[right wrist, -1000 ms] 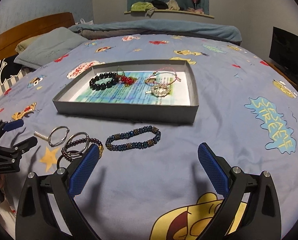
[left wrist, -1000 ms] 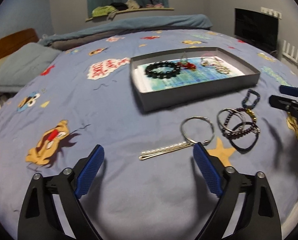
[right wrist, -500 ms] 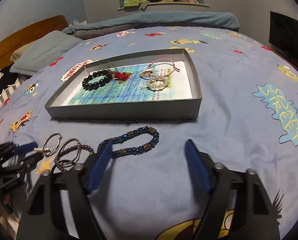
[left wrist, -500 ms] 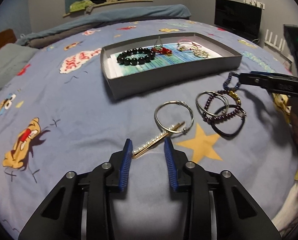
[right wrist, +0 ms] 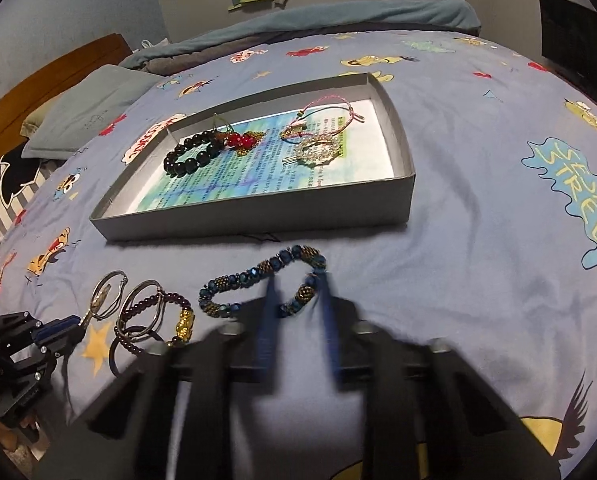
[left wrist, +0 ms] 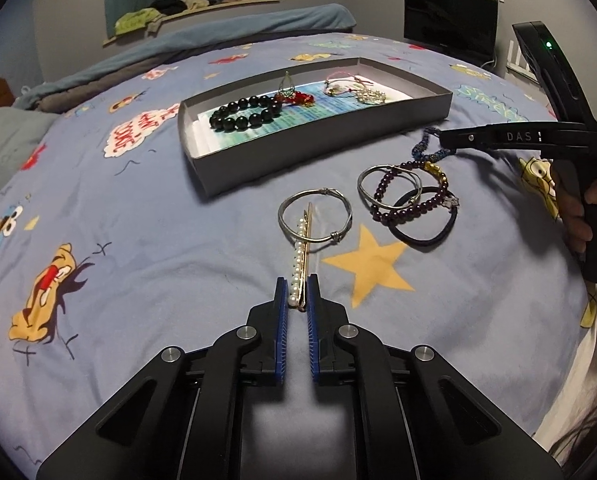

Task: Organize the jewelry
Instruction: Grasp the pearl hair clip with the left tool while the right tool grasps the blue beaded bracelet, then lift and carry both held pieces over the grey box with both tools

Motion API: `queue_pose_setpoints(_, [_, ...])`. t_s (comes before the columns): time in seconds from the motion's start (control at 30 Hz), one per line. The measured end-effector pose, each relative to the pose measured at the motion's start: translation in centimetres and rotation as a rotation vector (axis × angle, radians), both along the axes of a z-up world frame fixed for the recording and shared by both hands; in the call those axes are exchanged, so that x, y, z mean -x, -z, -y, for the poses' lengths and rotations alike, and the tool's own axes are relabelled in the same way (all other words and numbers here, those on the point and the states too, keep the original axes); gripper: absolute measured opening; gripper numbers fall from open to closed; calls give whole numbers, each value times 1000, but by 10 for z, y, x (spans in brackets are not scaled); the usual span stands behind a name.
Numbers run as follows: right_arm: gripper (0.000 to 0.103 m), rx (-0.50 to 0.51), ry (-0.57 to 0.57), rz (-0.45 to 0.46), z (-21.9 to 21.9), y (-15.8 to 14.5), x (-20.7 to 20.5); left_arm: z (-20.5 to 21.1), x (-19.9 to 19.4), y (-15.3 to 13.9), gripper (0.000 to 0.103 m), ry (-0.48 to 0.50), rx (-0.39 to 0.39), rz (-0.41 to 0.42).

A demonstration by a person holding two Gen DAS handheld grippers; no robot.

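Note:
My left gripper (left wrist: 297,292) is shut on the near end of a pearl hair clip (left wrist: 300,252) that lies on the bedspread, its far end across a silver bangle (left wrist: 315,216). My right gripper (right wrist: 298,284) is blurred and closing around the near strand of a blue beaded bracelet (right wrist: 258,280); its jaws stand a little apart. The grey tray (left wrist: 298,152) holds a black bead bracelet (left wrist: 244,114), a red charm (left wrist: 298,98) and cord bracelets (left wrist: 350,88). The tray's front wall also shows in the right wrist view (right wrist: 258,224).
A purple bead bracelet (left wrist: 410,208), silver rings (left wrist: 378,178) and a black hair tie (left wrist: 430,236) lie in a pile right of the bangle. A pillow (right wrist: 86,116) and wooden headboard (right wrist: 38,92) are at the far left. A black monitor (left wrist: 450,20) stands beyond the bed.
My left gripper has closed from wide open onto the pearl clip and turned it. My right gripper has moved forward to the blue bracelet and narrowed around it.

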State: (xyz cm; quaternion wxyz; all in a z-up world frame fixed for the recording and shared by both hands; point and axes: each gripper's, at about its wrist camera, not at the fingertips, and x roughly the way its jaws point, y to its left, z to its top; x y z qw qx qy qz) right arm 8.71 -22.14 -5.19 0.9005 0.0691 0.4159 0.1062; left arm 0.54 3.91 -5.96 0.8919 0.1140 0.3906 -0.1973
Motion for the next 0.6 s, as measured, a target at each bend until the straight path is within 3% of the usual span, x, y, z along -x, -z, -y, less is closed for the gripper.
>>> queue_pose_setpoints(0.17, [7,-20,-1,29,1,-8,7,-6,5,-3,10,-13,-15,-4])
queue_pose_setpoints(0.43, [7,-19,-21,137,-1,-30,22,-30,8,-9,10,-116,-34,-18])
queue_pose_setpoints(0.6, [7,-25,-39,195,-4,-46,31,-41,9,-25,10,-167,8,26])
